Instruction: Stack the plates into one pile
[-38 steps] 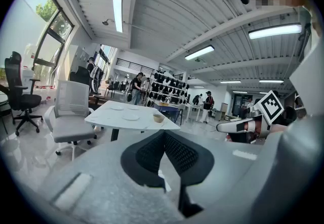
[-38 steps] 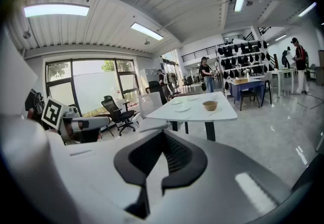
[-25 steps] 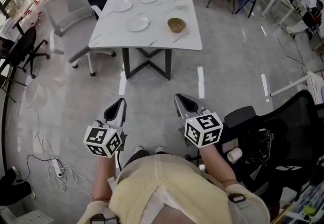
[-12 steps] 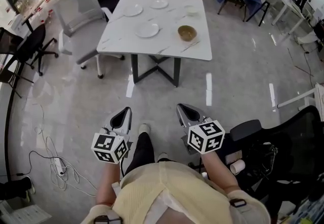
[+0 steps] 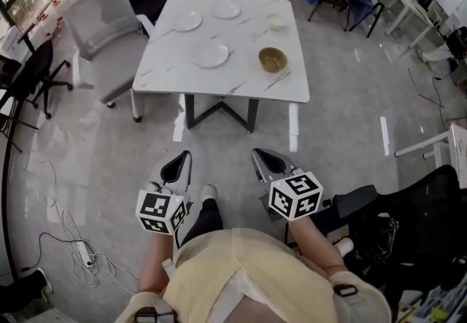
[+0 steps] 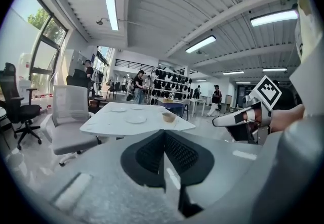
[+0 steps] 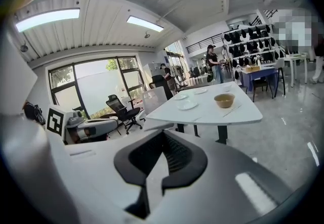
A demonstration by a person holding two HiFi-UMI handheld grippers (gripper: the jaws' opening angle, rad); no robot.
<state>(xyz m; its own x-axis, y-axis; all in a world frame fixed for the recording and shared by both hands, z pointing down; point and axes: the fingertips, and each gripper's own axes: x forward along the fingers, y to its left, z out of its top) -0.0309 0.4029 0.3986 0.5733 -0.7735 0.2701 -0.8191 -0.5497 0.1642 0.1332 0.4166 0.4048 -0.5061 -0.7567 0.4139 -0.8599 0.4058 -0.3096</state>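
Three white plates lie apart on the white marble table: one near the middle, one at the far left and one at the far end. My left gripper and right gripper hover side by side over the floor, well short of the table. Both are shut with nothing between the fingers. In the left gripper view the pads meet and the plates lie far ahead. The right gripper view shows the same with its pads and the plates.
A brown bowl, a small white bowl and chopsticks are on the table's right half. A grey chair stands at its left side, a black office chair further left, another black chair at my right. Cables lie on the floor.
The table has come nearer and looks larger in the head view. Both grippers have moved forward toward it, staying side by side and shut.
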